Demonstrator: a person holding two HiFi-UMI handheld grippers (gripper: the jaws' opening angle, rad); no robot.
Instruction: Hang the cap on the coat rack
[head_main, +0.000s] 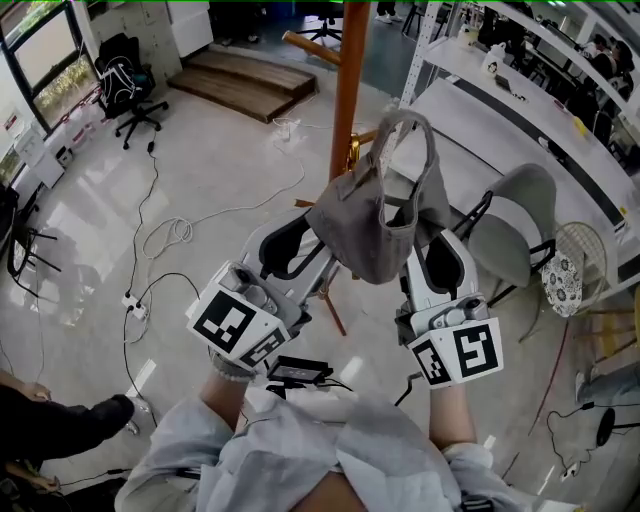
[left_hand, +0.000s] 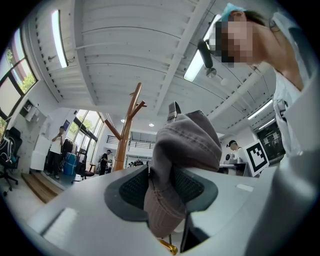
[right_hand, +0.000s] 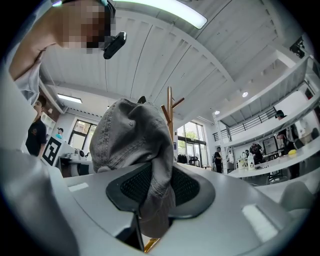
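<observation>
Cap looks soft, light, floppy. Left gripper and right gripper each pinch its edge, near rack. Edge grips should suit.

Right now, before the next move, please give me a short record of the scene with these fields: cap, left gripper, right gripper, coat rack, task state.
cap: grey cap, held up in the air, its back strap arching on top
left gripper: jaws closed on the cap's fabric
right gripper: jaws closed on the cap's fabric, on the other side
coat rack: wooden pole with pegs, standing beyond the cap
task state: cap not yet on any peg
</observation>
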